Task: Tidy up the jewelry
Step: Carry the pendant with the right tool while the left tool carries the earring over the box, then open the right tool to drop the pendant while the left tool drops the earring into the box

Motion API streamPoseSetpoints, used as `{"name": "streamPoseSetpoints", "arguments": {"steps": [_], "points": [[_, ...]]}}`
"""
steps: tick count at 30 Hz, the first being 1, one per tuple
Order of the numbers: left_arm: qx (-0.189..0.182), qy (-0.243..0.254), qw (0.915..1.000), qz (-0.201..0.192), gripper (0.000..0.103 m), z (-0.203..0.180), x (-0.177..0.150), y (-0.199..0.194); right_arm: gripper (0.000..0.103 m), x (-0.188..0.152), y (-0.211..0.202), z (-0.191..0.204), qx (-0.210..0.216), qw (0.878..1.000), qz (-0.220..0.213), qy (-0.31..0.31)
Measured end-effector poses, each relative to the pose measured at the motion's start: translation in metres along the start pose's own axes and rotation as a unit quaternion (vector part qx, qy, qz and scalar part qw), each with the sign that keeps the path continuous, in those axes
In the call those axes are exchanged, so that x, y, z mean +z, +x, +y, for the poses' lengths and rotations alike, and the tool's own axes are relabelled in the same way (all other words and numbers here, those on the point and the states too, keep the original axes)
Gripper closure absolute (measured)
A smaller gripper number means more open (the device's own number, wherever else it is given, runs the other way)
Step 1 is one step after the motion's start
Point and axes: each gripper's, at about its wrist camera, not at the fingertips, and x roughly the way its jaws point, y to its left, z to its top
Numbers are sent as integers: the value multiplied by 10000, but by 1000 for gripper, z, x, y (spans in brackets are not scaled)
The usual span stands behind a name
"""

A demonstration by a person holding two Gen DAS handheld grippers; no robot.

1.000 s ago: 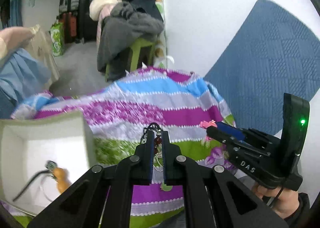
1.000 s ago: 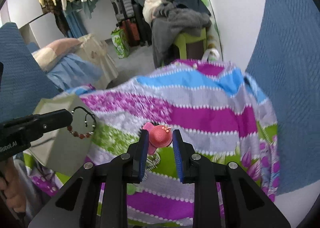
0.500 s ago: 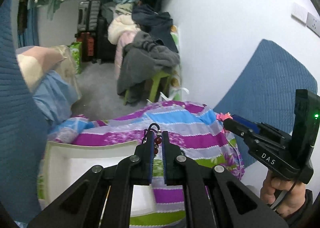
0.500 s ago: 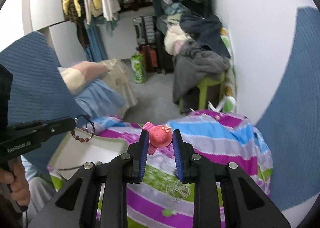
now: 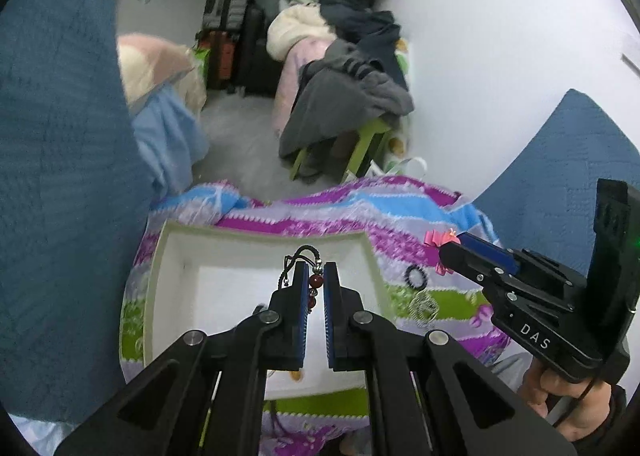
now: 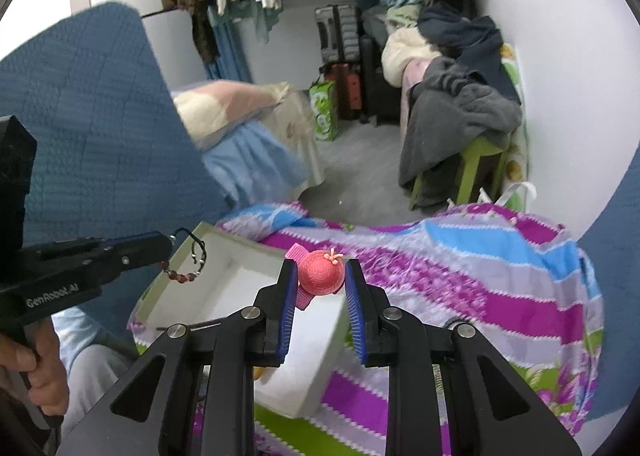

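Jewelry held above an open white box [image 5: 158, 276]

A red-beaded black-cord bracelet [image 5: 313, 281] and a pink hat-shaped hair clip [image 6: 321, 276] are suspended over it.

White letters "DAS" stand on the black body of the right tongs [image 5: 448, 252] (seen from the left wrist). "GenRobot.AI" stands on the left tongs [image 6: 166, 246].

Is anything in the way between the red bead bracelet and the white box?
Nothing visible is. The left tool holds the bracelet in the air right above the white box, which has no lid on. The right tool, holding a pink hat clip, is off to the side.
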Motion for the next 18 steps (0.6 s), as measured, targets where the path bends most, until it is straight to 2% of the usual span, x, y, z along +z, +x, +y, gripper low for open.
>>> {"name": "streamPoseSetpoints", "arguments": {"steps": [11,18], "points": [[72,-150,9985,521,98,36,-42,38,81,-43,46,19,25,9981,618,13],[93,-233,9963,821,98,44,-57,58,81,-55,59,22,32,9966,821,-5]]}}
